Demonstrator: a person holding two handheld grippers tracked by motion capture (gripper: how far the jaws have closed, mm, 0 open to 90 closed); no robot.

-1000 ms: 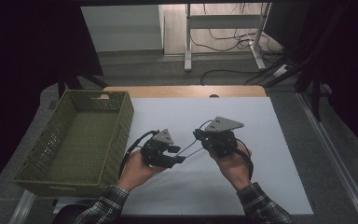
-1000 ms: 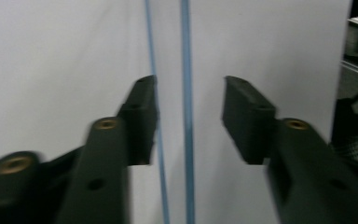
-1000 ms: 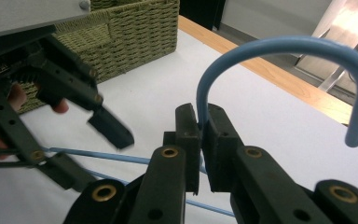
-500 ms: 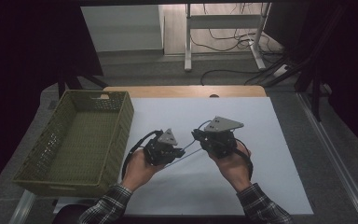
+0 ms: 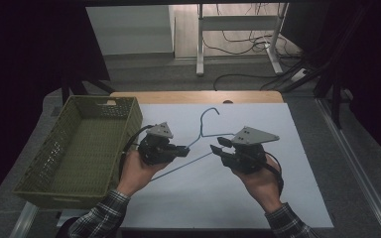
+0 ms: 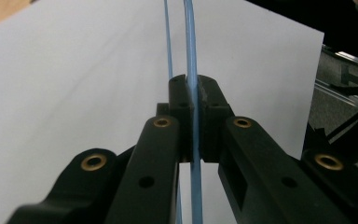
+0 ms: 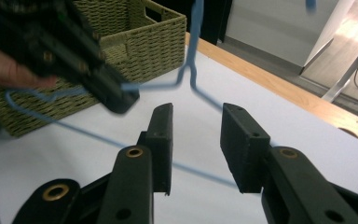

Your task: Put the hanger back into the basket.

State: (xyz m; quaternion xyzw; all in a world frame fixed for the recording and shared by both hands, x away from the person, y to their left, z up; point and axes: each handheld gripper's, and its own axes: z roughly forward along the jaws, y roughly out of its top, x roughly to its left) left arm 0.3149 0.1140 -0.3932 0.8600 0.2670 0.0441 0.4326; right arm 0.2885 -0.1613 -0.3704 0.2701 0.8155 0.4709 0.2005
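High view: a white sheet (image 5: 278,163) covers the wooden table (image 5: 198,96) above grey floor. At its left a woven green basket (image 5: 79,148) holds nothing. The left gripper (image 5: 178,150) clamps the blue wire hanger (image 5: 206,121), lifted; the right gripper (image 5: 218,145), its jaws just opening, stands parted and holds nothing.

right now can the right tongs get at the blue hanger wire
Probably yes. The right tongs stand open, their jaws just opening, with the blue hanger wire running across right in front of them and nothing between. The left tongs already clamp the hanger's other arm, holding it up off the table.
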